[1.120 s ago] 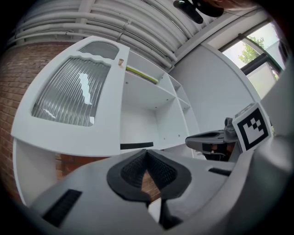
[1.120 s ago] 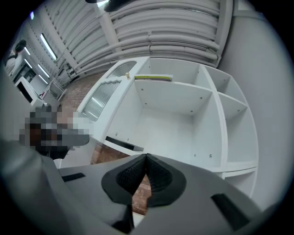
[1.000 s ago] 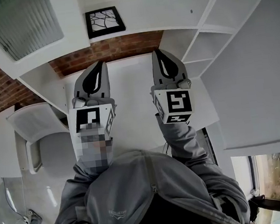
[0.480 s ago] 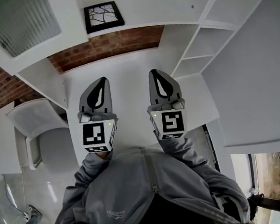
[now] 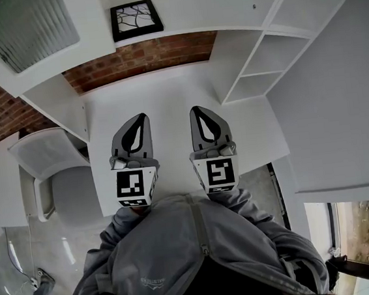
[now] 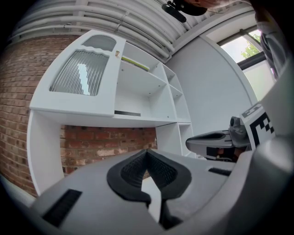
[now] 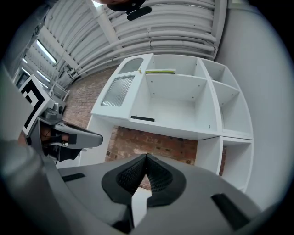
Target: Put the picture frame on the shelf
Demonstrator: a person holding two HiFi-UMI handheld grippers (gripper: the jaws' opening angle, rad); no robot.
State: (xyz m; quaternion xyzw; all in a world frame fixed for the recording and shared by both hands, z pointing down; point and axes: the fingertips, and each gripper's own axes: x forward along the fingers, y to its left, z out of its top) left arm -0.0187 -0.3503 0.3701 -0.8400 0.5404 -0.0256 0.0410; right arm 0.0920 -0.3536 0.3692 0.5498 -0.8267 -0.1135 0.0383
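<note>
Left gripper (image 5: 141,118) and right gripper (image 5: 196,112) are both pressed together and empty, level over the white desk (image 5: 166,93). Picture frame (image 5: 136,19) lies flat on the shelf (image 5: 190,15) above the brick. It looks light, stiff and probably glazed (so fragile). Pinch the black border at an edge, not the face.

Left tool (image 5: 141,118) and right tool (image 5: 195,111) hover side by side, tips toward twelve o'clock (jaws together on each).
</note>
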